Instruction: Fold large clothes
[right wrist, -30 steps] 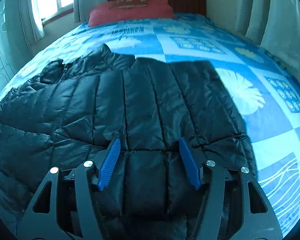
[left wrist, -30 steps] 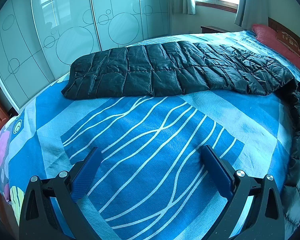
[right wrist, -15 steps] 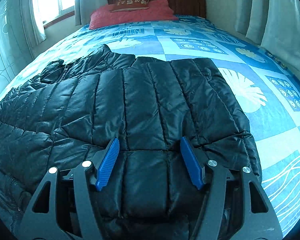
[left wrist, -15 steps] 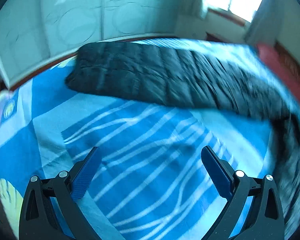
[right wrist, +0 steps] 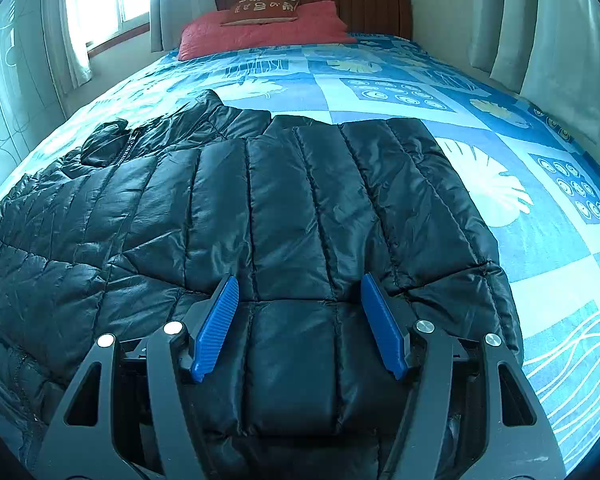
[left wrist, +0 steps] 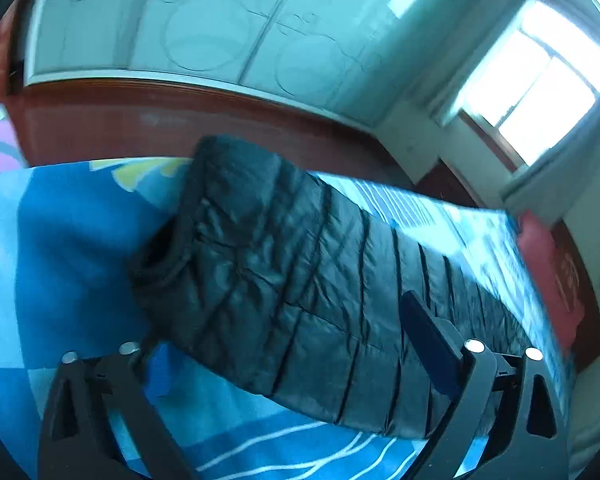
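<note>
Blue patchwork bedding covers the bed (right wrist: 440,80), the widest thing we see, running up to a dark wooden headboard (right wrist: 364,4) with a red pillow (right wrist: 260,32) against it. Pale wardrobe doors (left wrist: 220,32) with drawn circles stand along one side, and a bright window (left wrist: 540,100) with curtains lies beyond.

On the bed we see the black quilted jacket (right wrist: 280,208), spread flat across the near half of the cover, its collar and zip toward the window side. One sleeve (left wrist: 300,272) stretches out toward the bed's edge by the wardrobe, its cuff open and dark.

Our right tongs (right wrist: 300,320) sit low over the jacket's hem, the blue pads (right wrist: 216,328) apart with a padded panel of the coat between them; we cannot tell whether the pads press on it. Our left tongs (left wrist: 284,344) are tilted over the sleeve, their jaws have just been closing, and the sleeve lies between them. One finger (left wrist: 428,340) shows over the fabric, the other is hidden behind the sleeve, so we cannot tell if they bite yet.
</note>
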Available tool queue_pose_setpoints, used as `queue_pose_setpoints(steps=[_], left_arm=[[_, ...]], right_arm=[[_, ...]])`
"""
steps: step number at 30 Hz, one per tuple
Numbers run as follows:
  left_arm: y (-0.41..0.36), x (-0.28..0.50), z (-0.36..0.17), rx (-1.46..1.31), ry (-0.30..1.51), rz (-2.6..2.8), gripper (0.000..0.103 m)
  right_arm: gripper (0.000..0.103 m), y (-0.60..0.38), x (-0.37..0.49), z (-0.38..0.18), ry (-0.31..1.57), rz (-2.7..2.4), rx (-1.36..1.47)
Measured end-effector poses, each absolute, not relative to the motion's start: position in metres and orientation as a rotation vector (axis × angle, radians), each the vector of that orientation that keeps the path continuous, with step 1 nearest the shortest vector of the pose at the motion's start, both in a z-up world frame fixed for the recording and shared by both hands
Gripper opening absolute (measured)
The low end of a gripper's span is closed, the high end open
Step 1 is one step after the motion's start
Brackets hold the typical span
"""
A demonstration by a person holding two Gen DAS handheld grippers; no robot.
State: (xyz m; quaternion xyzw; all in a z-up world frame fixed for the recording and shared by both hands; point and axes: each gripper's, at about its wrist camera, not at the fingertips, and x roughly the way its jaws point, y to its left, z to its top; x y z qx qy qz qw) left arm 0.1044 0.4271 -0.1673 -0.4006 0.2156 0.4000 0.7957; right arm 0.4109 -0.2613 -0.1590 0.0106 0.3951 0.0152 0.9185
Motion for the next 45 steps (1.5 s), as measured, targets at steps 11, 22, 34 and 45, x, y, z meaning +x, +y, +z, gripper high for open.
queue_pose_setpoints(steps=[11, 22, 34, 45], left_arm=[[0.429, 0.109, -0.146, -0.793, 0.455, 0.92, 0.014], [0.308, 0.203, -0.08, -0.478, 0.43, 0.612, 0.009], [0.071, 0.322, -0.073, -0.161, 0.568, 0.211, 0.009], [-0.041, 0.347, -0.106, -0.041, 0.667, 0.098, 0.009]], right_arm=[[0.063, -0.261, 0.411, -0.159, 0.811, 0.031, 0.022], [0.063, -0.261, 0.41, -0.16, 0.81, 0.033, 0.025], [0.064, -0.265, 0.411, -0.158, 0.804, 0.039, 0.039], [0.064, -0.265, 0.412, -0.159, 0.798, 0.039, 0.048]])
